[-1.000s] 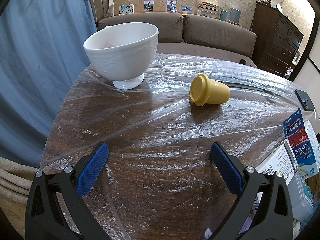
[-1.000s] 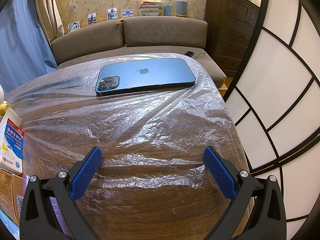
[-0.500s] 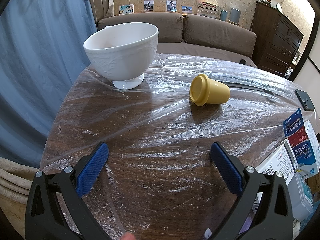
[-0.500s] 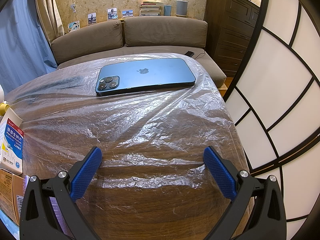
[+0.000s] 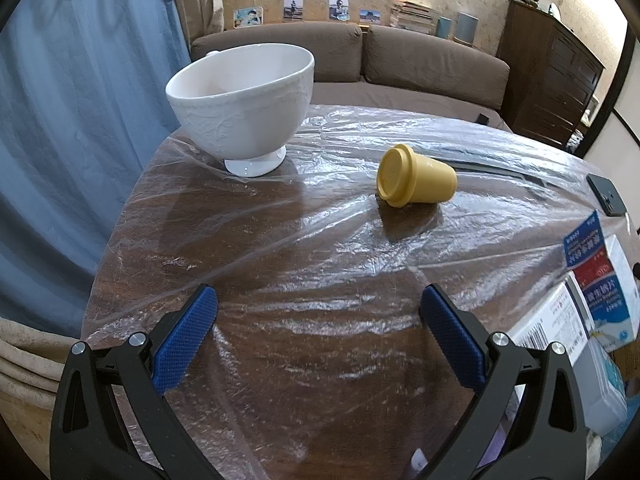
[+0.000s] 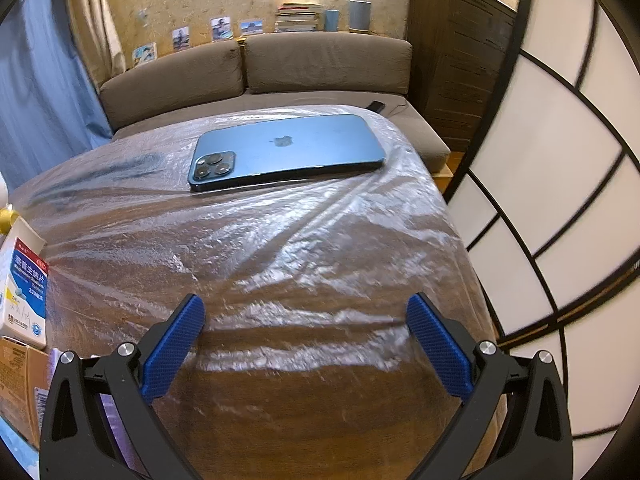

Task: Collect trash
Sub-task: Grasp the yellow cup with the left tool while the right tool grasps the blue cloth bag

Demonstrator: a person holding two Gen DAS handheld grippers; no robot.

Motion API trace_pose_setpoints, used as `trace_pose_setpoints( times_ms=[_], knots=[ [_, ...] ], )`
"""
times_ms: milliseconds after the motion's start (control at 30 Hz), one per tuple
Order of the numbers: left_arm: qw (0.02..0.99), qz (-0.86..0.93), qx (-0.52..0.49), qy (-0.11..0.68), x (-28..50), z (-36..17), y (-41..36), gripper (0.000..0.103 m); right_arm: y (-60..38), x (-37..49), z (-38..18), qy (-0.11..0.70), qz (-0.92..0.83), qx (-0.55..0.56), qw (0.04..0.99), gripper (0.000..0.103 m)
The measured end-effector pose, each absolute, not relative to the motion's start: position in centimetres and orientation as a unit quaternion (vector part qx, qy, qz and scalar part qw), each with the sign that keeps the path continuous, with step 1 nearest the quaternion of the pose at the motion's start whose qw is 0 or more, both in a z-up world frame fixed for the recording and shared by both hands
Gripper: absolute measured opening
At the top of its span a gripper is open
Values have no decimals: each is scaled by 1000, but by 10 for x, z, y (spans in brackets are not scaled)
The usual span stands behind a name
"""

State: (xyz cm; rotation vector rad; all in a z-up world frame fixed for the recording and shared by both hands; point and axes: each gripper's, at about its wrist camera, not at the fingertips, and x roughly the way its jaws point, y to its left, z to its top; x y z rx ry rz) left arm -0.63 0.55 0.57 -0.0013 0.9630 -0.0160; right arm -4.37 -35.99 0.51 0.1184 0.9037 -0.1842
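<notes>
A: Both spread wide, gripping nothing — left hand-held gripper (image 5: 318, 312), right hand-held gripper (image 6: 304, 320). The yellow cup (image 5: 416, 180) is lying tipped at one o'clock.

B: It's probably rolling off the surface (image 5: 280, 280) if nudged — round sides.

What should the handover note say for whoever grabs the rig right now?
Left gripper: open, empty, low over the table's near edge.
Right gripper: open, empty.
Yellow cup lies on its side, lid on, right of the white bowl. Medicine boxes sit at the table's right edge; blue phone lies face down, not trash.
Done: nothing picked up. Left: everything; no bin in view.
</notes>
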Motion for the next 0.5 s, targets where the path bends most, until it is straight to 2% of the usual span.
trace_pose_setpoints(
  times_ms=[233, 500],
  knots=[
    [904, -57, 10, 423, -33, 58, 3, 102, -328, -123, 87, 337, -18, 16, 941, 99],
    [892, -104, 52, 437, 9, 49, -35, 102, -226, -174, 112, 317, 147, -33, 936, 99]
  ],
)
